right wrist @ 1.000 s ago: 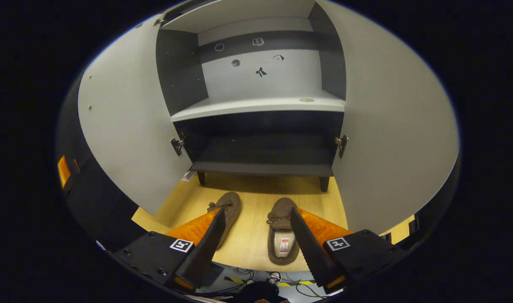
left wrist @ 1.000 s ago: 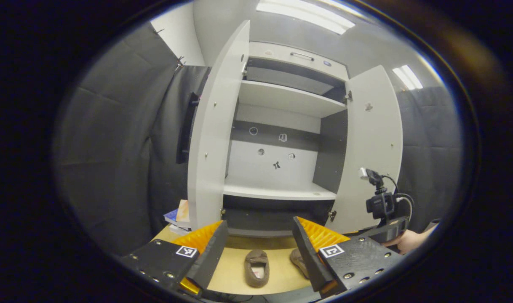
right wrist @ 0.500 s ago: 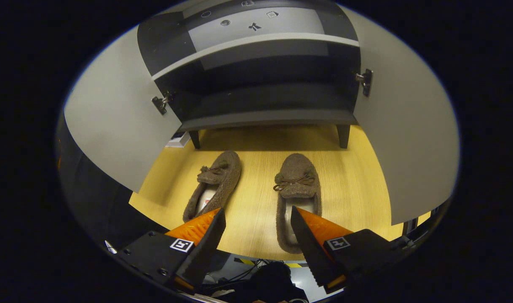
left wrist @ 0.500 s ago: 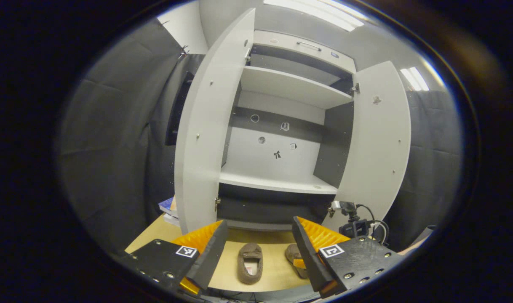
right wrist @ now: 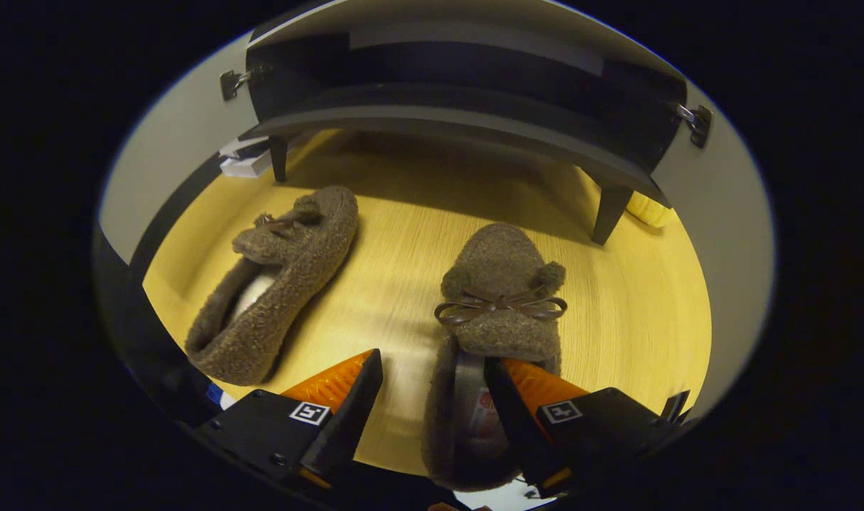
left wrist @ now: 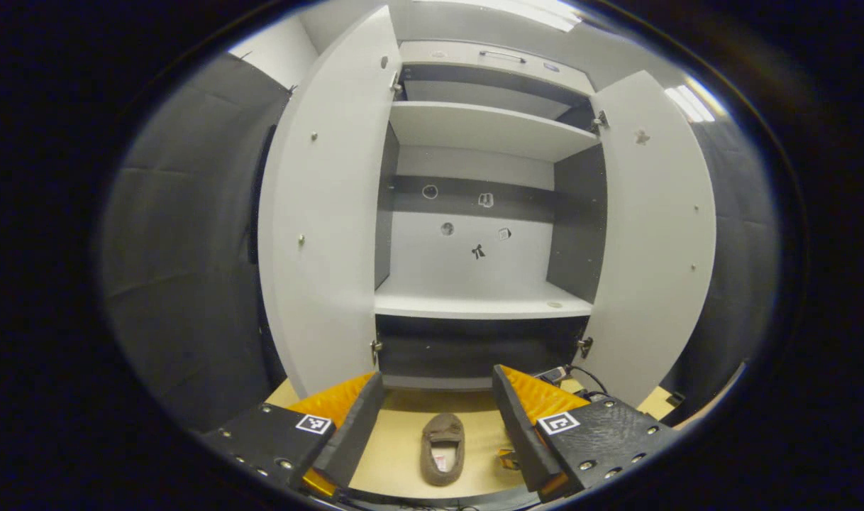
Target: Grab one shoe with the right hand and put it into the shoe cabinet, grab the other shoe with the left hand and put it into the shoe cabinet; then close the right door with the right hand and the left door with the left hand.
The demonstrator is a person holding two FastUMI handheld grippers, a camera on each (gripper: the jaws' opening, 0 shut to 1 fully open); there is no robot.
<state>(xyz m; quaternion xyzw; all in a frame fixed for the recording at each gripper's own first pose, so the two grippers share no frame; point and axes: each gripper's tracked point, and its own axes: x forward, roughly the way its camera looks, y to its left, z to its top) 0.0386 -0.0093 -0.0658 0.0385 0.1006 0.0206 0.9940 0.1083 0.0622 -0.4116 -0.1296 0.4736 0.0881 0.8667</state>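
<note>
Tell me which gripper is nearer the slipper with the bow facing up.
Right. The right gripper straddles one side wall of that slipper, jaws open. The left gripper hangs farther back, facing the cabinet.

Black cloth (left wrist: 184, 248) hangs as the booth's wall on both sides, creased in broad folds. Above it a pale wall (left wrist: 279, 53) meets a grey ceiling with bright strip lights (left wrist: 691, 103). Underfoot of everything lies a light, yellowish wood-grain tabletop (right wrist: 638, 312).
</note>
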